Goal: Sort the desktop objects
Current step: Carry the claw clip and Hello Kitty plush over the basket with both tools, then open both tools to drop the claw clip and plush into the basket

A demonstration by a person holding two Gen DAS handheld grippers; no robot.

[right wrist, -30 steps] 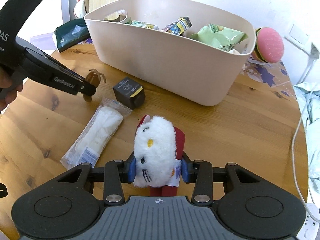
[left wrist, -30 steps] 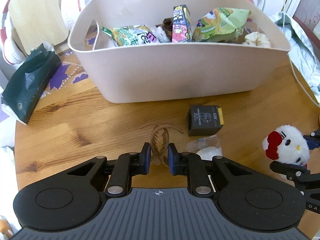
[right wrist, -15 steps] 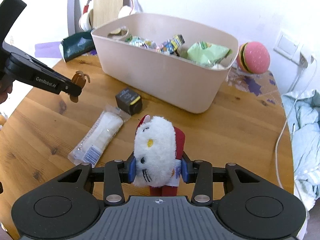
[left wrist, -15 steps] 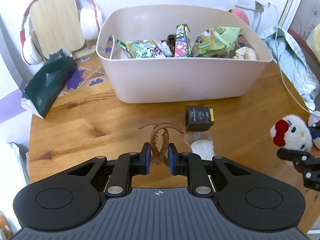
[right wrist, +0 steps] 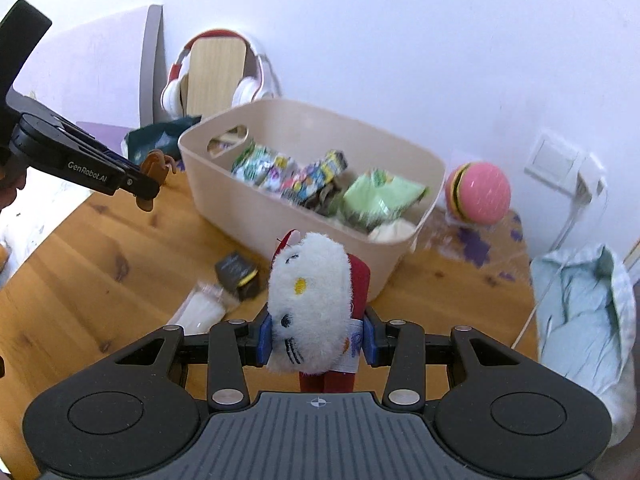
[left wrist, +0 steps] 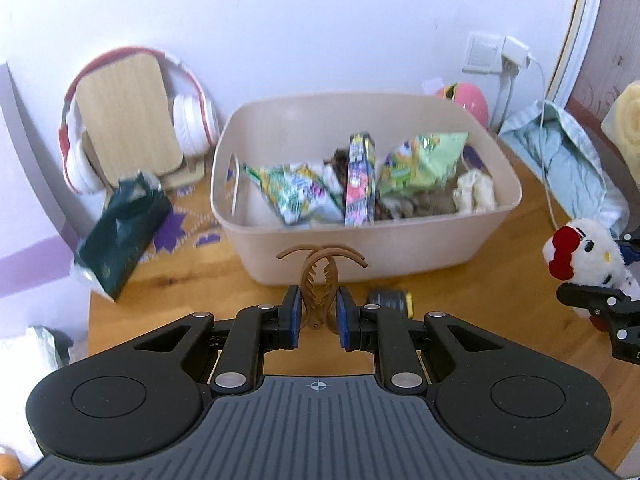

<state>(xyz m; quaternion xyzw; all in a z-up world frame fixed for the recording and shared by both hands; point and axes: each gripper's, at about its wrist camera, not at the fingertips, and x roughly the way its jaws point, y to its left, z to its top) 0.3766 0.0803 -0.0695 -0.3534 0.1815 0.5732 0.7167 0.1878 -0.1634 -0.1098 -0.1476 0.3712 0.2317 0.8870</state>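
We see our left gripper (left wrist: 318, 318) clamped on a brown plastic claw hair clip (left wrist: 320, 280), held above the round wooden table (left wrist: 168, 292). Our right gripper (right wrist: 318, 338) is pressed tight on a white fluffy cat plush with a red bow (right wrist: 310, 300), also lifted off the table. Below them, near the table's middle, lie a small black box with a yellow edge (right wrist: 237, 274) and a clear packet of white wipes (right wrist: 204, 306). Farther back stands a beige plastic bin (left wrist: 360, 248) holding crumpled snack bags (left wrist: 298, 196). At the far edge, red-and-white headphones (left wrist: 192, 120) hang on a wooden stand.
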